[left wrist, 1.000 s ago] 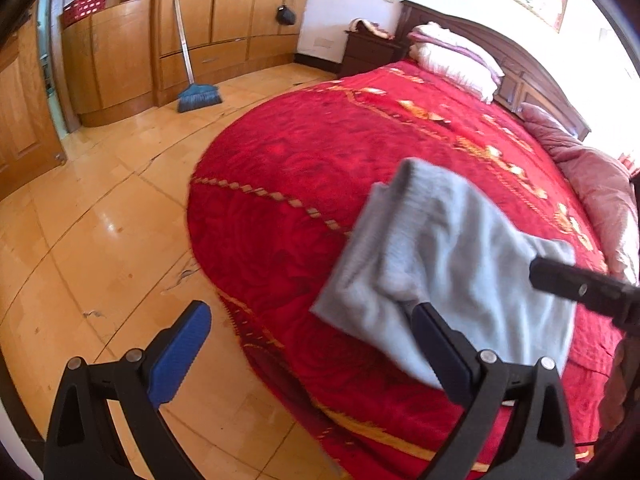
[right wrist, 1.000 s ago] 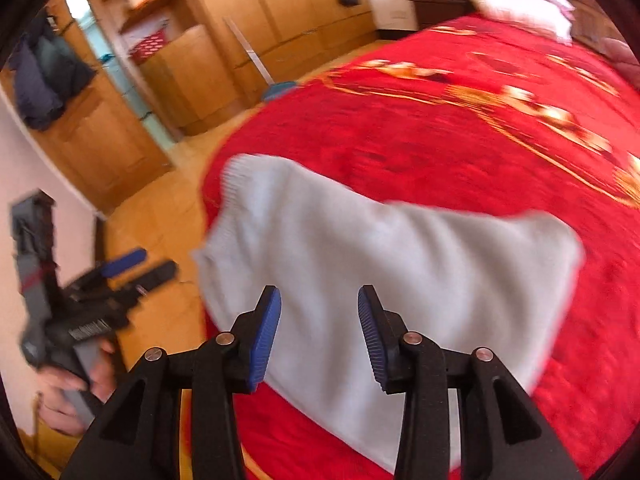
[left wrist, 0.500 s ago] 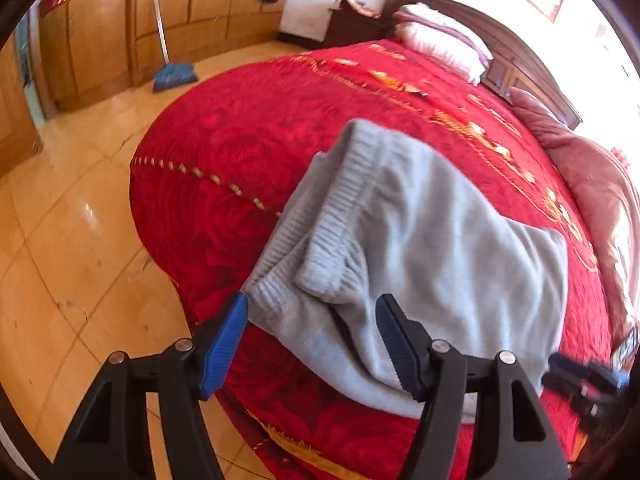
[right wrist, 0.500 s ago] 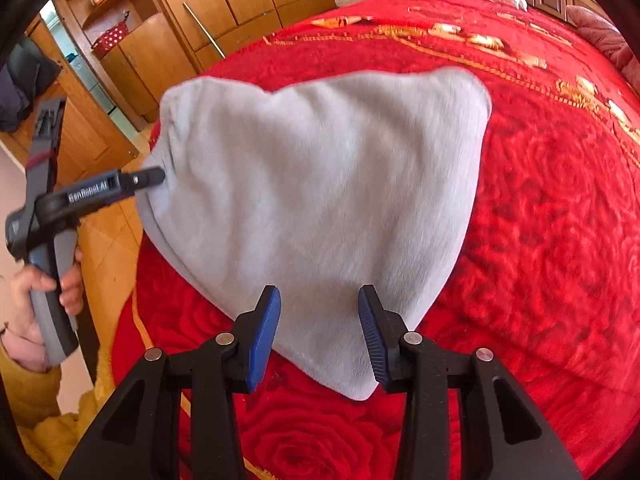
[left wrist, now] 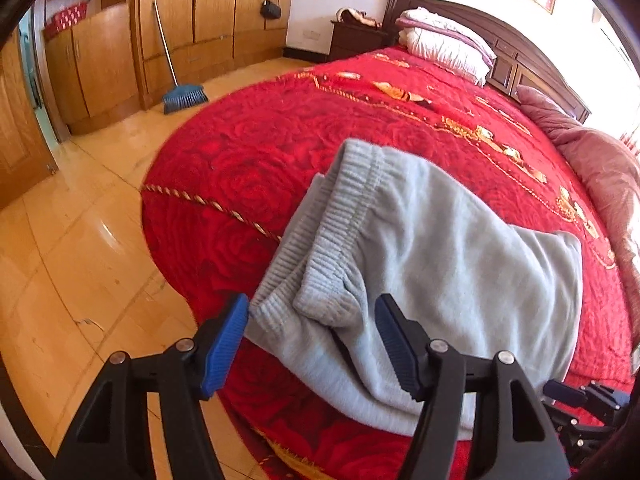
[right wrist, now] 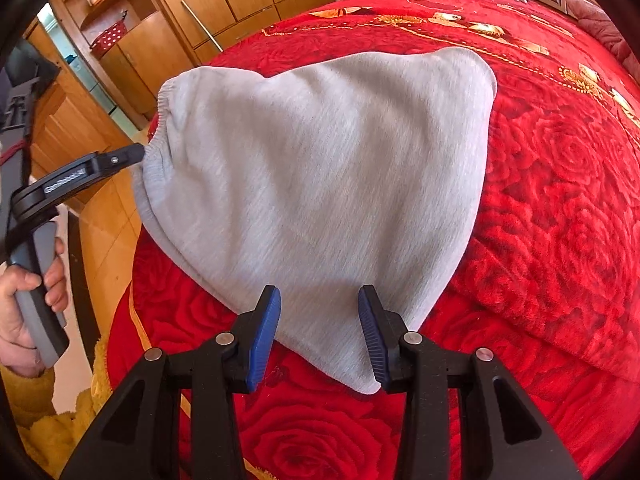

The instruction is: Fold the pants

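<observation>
Light grey pants (left wrist: 440, 248) lie folded on the red bed cover (left wrist: 260, 152), ribbed waistband toward the bed's edge. My left gripper (left wrist: 311, 312) is open; its blue pads flank the waistband corner without squeezing it. In the right wrist view the pants (right wrist: 320, 160) spread out ahead, and one left finger (right wrist: 116, 159) touches the waistband's edge. My right gripper (right wrist: 320, 300) is open, with the pants' near corner lying between its fingers and the right pad just over the hem. The right gripper's fingers (left wrist: 560, 390) show at the lower right of the left wrist view.
The bed's rounded edge drops to a glossy wooden floor (left wrist: 60, 260). A blue broom (left wrist: 184, 98) leans on wooden wardrobes (left wrist: 192, 8). Pillows (left wrist: 444, 40) and a pink quilt (left wrist: 600, 168) lie at the headboard end. A hand (right wrist: 24, 300) holds the left gripper's handle.
The left gripper's jaws narrowed and it moved in over the waistband corner. The right gripper came down to the pants' near corner, then held still.
</observation>
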A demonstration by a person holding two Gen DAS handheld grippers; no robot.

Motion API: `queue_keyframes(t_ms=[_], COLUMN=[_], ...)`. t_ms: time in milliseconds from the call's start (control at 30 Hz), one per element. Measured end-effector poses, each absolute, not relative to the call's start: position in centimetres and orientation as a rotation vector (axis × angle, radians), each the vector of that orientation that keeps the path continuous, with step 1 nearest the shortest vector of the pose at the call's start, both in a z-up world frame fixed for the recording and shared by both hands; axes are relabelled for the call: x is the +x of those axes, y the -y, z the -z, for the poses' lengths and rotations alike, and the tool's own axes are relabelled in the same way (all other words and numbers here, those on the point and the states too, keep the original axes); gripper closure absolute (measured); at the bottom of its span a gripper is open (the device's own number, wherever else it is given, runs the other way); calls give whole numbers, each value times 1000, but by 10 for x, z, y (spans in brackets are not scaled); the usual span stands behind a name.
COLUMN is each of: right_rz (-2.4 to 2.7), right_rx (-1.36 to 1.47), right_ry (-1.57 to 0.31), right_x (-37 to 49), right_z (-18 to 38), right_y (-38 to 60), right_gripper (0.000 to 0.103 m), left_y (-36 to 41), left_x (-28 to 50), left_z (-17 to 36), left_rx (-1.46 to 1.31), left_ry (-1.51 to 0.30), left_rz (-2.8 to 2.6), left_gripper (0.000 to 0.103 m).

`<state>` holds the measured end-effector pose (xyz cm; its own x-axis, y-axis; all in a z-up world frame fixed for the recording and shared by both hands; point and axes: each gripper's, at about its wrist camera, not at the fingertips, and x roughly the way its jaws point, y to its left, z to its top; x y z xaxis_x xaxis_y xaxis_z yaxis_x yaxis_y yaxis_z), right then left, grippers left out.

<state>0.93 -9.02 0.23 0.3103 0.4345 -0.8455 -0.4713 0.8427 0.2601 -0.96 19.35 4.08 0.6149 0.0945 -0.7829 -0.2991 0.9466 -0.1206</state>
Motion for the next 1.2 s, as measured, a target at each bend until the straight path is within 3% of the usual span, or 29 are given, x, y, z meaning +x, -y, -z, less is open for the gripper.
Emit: queue_keyframes(t_ms=[100, 167, 533, 867, 900, 933, 1200], right_rz=[-598, -599, -602, -587, -582, -580, -574], right_rx=[-33, -30, -10, -21, -26, -28, -59], right_ry=[-1106, -1107, -1121, -1112, -1107, -1102, -1095], right_x=[10, 10, 13, 9, 8, 7, 3], right_z=[-2, -2, 1, -2, -4, -5, -6], right_y=[90, 90, 96, 91, 90, 90, 83], right_gripper=[61, 61, 61, 61, 61, 61, 61], left_y=[-191, -189, -192, -215, -217, -219, -225], left_x=[-18, -20, -10, 6, 5, 2, -29], left_z=[-50, -55, -16, -17, -17, -20, -47], left_rx=[-228, -230, -378, -507, -520, -528, -442], left_ry=[-850, -853, -1012, -939, -935, -920, -882], left_rz=[-220, -181, -93, -81, -85, -90, -135], left_gripper=[41, 71, 73, 72, 77, 92, 93])
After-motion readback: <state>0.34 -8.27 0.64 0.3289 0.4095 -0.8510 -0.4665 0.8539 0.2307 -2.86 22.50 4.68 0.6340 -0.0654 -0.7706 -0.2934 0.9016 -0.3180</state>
